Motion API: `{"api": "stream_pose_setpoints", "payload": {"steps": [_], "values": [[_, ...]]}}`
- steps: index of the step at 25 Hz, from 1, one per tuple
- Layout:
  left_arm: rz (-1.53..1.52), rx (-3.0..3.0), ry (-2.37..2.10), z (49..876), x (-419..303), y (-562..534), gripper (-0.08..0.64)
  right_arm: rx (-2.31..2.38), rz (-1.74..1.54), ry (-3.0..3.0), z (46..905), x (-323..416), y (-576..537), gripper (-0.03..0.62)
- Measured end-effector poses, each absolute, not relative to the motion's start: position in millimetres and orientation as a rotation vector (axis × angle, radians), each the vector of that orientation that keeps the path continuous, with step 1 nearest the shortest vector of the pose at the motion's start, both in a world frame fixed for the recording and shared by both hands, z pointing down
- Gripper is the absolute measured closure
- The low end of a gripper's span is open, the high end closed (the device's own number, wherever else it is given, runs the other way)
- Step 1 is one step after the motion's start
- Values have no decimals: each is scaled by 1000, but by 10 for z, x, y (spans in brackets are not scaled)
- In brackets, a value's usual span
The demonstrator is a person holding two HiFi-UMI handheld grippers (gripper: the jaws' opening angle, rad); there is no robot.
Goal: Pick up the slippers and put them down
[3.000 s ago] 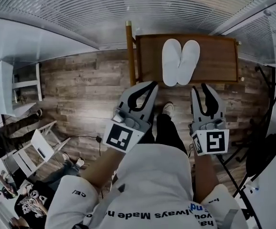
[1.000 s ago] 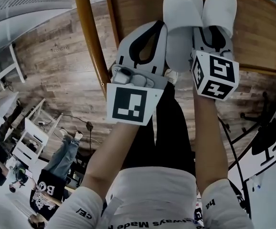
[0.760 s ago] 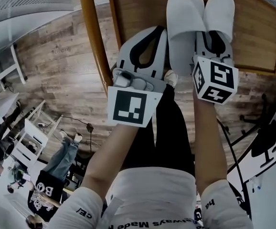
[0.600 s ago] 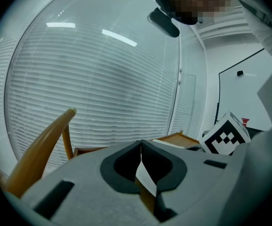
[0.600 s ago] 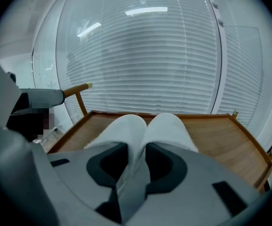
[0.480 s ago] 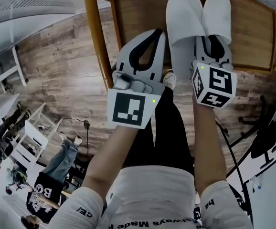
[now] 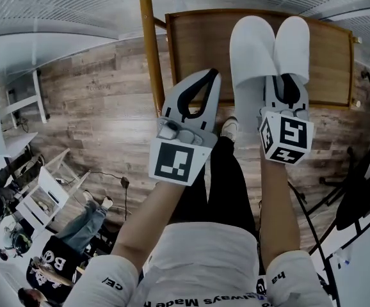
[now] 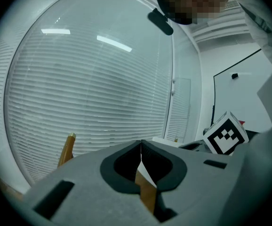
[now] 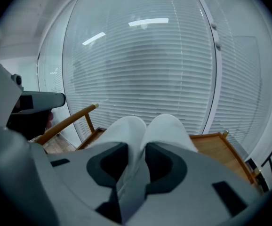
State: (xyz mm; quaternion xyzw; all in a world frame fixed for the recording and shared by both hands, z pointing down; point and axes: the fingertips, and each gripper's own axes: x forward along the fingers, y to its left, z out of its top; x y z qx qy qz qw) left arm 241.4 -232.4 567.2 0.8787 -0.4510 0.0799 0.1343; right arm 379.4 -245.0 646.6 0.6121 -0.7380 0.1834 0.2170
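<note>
A pair of white slippers (image 7: 265,50) lies side by side, toes pointing away from me, over a brown wooden table (image 7: 198,37). My right gripper (image 7: 286,85) is shut on their heel ends after its jaws have just been closing. In the right gripper view the white fabric (image 9: 126,131) is pinched between the dark pads of the right gripper (image 9: 136,147), with the table (image 9: 216,147) beneath. My left gripper (image 7: 213,75) hangs to the left of the slippers, shut with nothing in it. In the left gripper view its jaws (image 8: 141,142) meet tip to tip.
A wooden post (image 7: 150,50) runs along the table's left edge. White blinds (image 9: 145,65) fill the wall beyond. People and a white folding chair (image 7: 41,200) are at the lower left on the plank floor. A black stand (image 7: 364,197) is at the right.
Both grippers have risen. The right jaws have closed on the slippers' heels and the pair has come up off the table with them. The left gripper has stayed shut.
</note>
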Motion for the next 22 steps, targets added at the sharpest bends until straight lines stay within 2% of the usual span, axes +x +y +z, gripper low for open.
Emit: {"api": "stream_pose_setpoints", "payload": {"steps": [22], "values": [[107, 2650, -1318, 4153, 2241, -2049, 547, 1584, 356, -2226, 4791, 3542, -2170, 497]]}}
